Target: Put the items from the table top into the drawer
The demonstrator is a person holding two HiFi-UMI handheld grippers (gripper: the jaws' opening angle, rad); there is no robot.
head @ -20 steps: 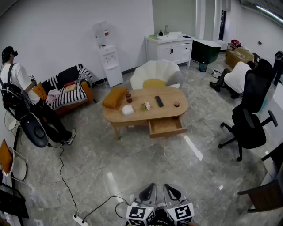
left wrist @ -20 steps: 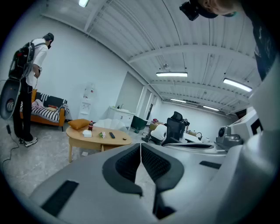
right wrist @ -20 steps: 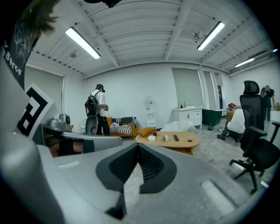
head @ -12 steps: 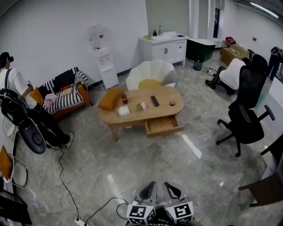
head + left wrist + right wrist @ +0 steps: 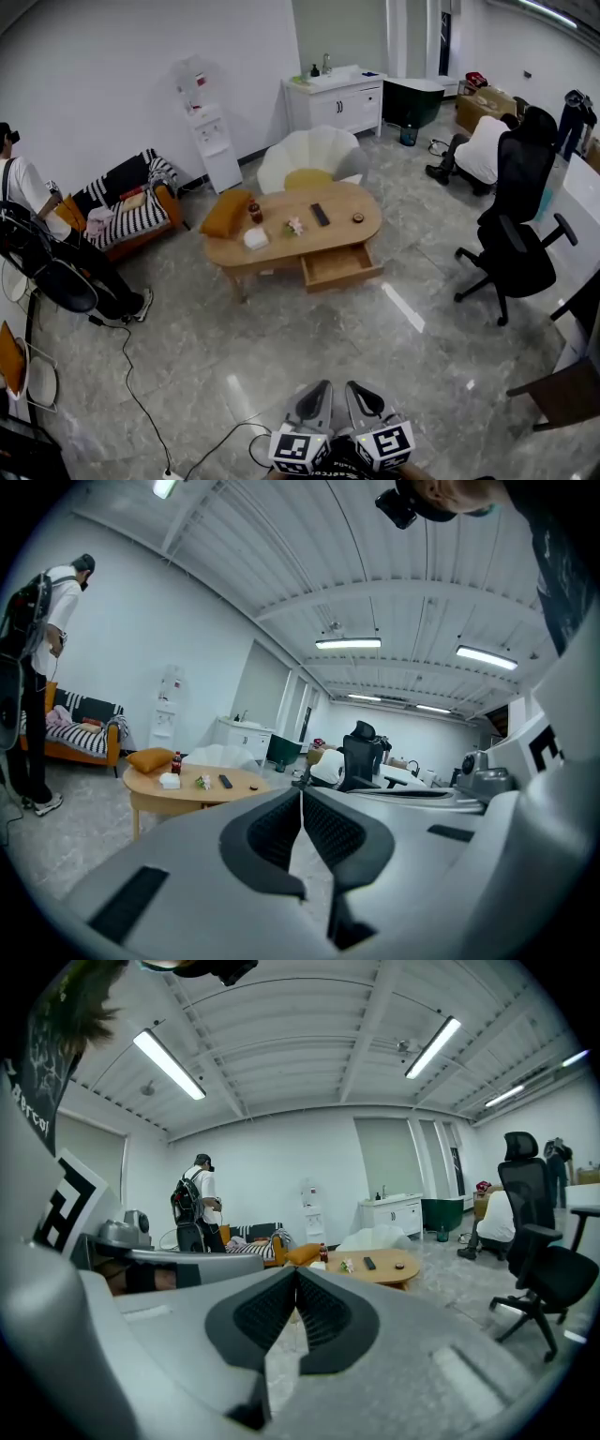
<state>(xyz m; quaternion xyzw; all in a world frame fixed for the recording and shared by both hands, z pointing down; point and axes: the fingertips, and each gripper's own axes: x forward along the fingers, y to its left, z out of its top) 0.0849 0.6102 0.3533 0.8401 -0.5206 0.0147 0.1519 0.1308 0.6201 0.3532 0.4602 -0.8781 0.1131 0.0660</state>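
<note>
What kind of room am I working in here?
Looks like an office lounge or staged living room: a wooden coffee table, a striped sofa against the wall, and a black office chair nearby.

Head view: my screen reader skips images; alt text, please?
The left hand-held gripper and right hand-held gripper, both shut, at the bottom edge face an oval wooden coffee table with its drawer open; a black remote and white tissue box lie on top.

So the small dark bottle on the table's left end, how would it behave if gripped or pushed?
The bottle stands upright and looks tall for its base, so a sideways push would probably tip it. Its round body would likely roll once down. Stiffness and weight: too small here to judge.
</note>
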